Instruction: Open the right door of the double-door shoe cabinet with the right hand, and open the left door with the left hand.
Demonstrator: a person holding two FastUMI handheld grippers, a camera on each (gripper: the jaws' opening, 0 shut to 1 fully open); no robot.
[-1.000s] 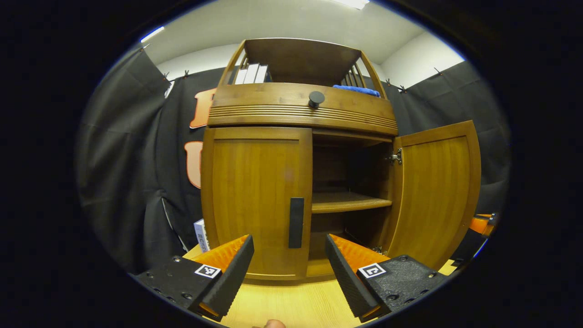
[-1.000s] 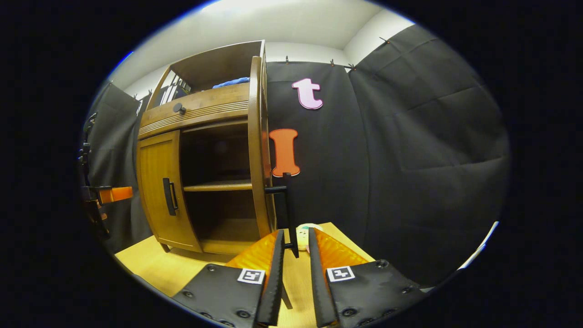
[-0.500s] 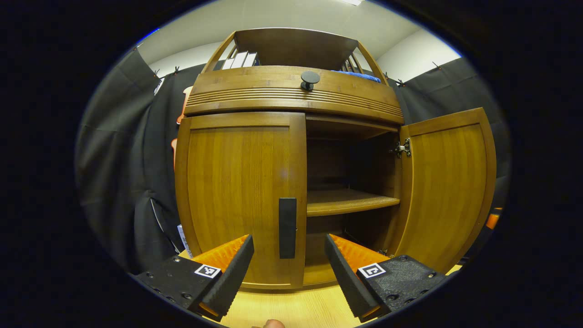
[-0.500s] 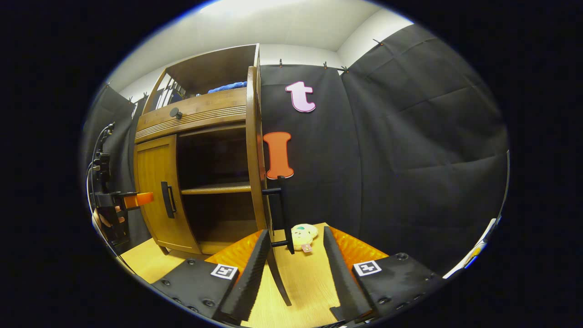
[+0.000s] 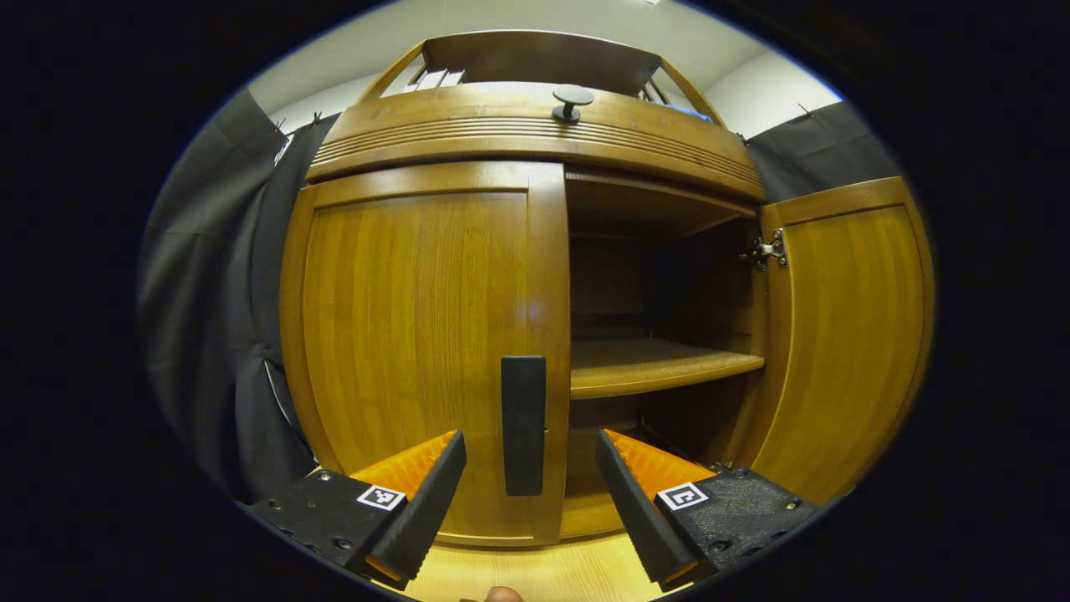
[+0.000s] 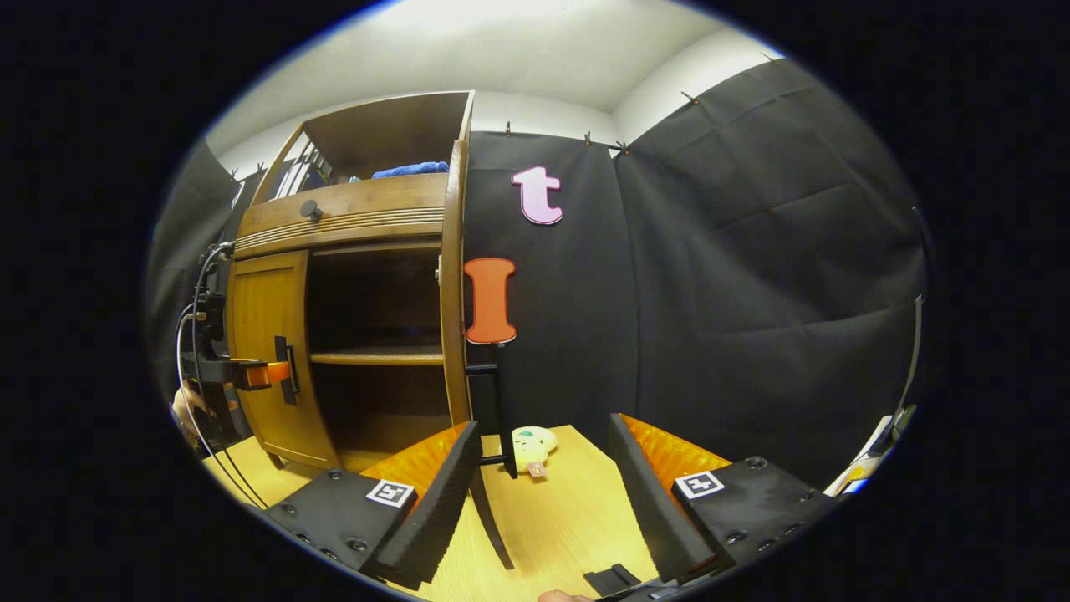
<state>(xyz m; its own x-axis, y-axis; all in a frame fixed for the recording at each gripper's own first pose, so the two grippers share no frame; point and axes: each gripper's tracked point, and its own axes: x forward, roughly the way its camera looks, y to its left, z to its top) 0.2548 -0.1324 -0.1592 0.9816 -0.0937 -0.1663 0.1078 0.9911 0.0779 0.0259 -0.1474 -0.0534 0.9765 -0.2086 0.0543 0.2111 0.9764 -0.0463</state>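
Note:
The wooden shoe cabinet (image 5: 535,142) stands close ahead in the left gripper view. Its left door (image 5: 418,334) is closed, with a black vertical handle (image 5: 523,425). My left gripper (image 5: 528,493) is open, and the handle stands between and just beyond its fingers without touching them. The right door (image 5: 844,334) is swung wide open, showing a shelf (image 5: 660,366). In the right gripper view the right door (image 6: 453,293) is seen edge-on with its black handle (image 6: 493,410). My right gripper (image 6: 547,493) is open, a little back from that handle. The left gripper (image 6: 251,374) shows by the left door.
A small yellow plush toy (image 6: 528,443) lies on the light wooden tabletop (image 6: 552,527) behind the open door. A black knob (image 5: 572,99) sits on the drawer front above the doors. A blue cloth (image 6: 410,170) and white books (image 5: 430,79) lie on the top shelf.
My right gripper has opened, let go of the right door's handle and drawn back. My left gripper has moved closer to the left door, so its handle now sits between the fingers.

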